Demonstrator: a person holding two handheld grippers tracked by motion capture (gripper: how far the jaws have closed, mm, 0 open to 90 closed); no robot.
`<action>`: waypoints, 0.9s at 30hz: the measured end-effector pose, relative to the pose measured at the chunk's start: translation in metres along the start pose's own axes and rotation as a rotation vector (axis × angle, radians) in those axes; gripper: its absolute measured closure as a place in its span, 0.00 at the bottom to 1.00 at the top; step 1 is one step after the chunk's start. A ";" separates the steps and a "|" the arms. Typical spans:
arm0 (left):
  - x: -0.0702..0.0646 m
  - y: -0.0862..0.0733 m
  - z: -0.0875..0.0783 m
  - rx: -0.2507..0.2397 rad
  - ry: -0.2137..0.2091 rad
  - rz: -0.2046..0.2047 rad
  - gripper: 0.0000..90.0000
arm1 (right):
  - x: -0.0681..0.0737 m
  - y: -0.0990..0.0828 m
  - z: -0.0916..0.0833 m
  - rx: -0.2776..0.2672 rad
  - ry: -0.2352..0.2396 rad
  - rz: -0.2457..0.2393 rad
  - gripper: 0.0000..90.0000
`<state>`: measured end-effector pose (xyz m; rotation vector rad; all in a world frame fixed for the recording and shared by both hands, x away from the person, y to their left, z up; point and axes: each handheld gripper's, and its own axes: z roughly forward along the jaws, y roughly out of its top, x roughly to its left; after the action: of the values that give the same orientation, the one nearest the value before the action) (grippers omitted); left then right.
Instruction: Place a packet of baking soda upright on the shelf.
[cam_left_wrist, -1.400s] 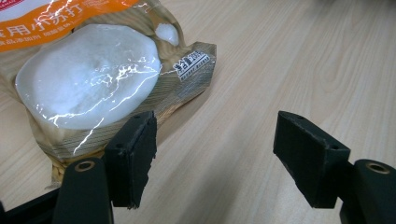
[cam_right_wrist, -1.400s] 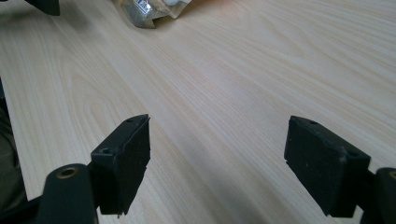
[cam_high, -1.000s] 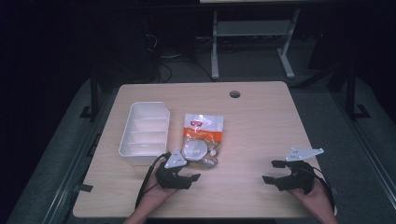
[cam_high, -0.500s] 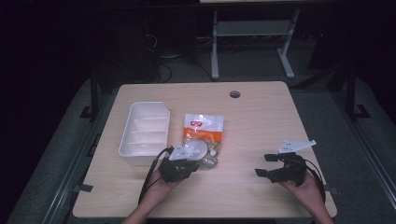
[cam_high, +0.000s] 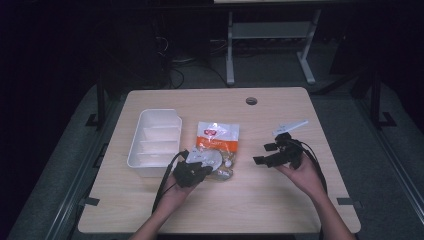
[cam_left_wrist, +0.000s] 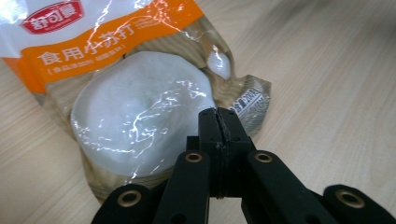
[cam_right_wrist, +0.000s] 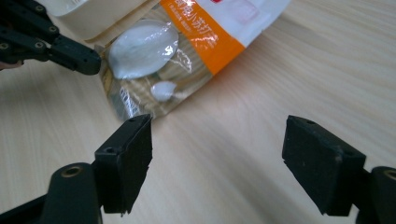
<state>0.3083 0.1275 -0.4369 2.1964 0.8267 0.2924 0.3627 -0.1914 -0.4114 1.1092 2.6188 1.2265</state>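
— High view, item count: we are looking at one wooden table (cam_high: 300, 200), one white tray (cam_high: 155, 141), one plastic bag (cam_high: 216, 145) with an orange band, and two grippers, one in each hand.

— Are we logging contents?

— We are. The tray is showing three compartments, and we are seeing nothing in them from here. The bag is lying flat on the table just right of the tray, not in it. Through its clear lower part, in the left gripper view, we are seeing one large round white cake (cam_left_wrist: 140, 116) of powder and one small white lump (cam_left_wrist: 219, 65) near the bag's edge.

— And the claws?

— We are recording the left gripper (cam_left_wrist: 218, 122) with its jaws just having been closing and now pressed together. The tips are sitting at the bag's near edge, over the clear film beside the cake; whether film is being pinched between them, we cannot tell. The right gripper (cam_right_wrist: 217, 161) is standing with jaws wide apart, holding nothing, hovering over bare table near the bag's corner and touching nothing. In the high view we are finding it (cam_high: 272, 154) right of the bag.
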 end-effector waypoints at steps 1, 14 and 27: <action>0.001 0.000 0.000 0.001 0.002 -0.001 1.00 | 0.000 0.007 0.005 0.007 0.004 0.001 0.26; 0.004 -0.001 0.003 0.013 0.015 -0.013 1.00 | -0.011 0.065 0.038 0.085 0.005 -0.012 0.26; 0.007 -0.004 0.009 0.051 0.033 -0.025 0.99 | -0.034 0.078 0.085 0.161 0.014 0.095 0.29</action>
<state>0.3159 0.1284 -0.4463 2.2323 0.8882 0.2990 0.4610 -0.1233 -0.4248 1.2688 2.7455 1.0575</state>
